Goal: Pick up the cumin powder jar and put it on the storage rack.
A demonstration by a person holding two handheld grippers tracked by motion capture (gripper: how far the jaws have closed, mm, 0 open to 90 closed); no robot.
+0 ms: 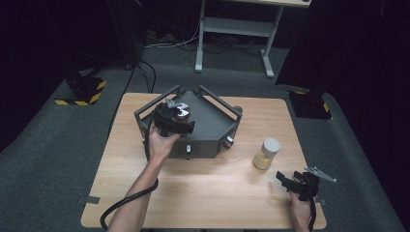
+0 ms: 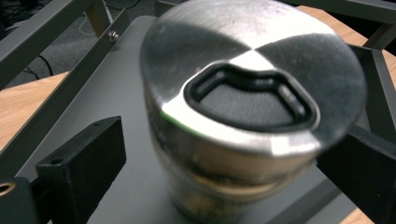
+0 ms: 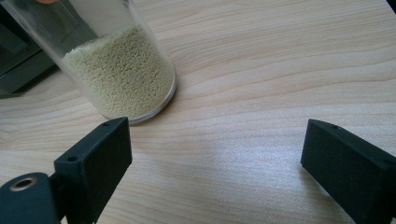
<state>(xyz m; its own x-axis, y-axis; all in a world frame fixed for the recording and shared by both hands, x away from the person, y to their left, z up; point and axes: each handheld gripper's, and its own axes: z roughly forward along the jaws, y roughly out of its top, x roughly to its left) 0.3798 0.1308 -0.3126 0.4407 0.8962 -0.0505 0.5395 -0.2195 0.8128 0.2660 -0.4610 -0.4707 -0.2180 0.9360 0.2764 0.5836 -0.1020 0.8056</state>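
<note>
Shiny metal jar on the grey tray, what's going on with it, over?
Left gripper open around metal jar, pads off it. Jar upright on grey tray. Right gripper open, empty, beside grain jar. Nothing blocking.

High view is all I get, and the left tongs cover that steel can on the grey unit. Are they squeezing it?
Observer: No. In the left gripper view the left tongs straddle the steel can, with a clear gap at one jaw.
Operator: What's on top of it?
Observer: A brushed metal lid with a black-rimmed recess.
Operator: And the right tongs?
Observer: Open over bare table, nothing between the jaws; the jar of pale granules stands just ahead of one jaw.
</note>
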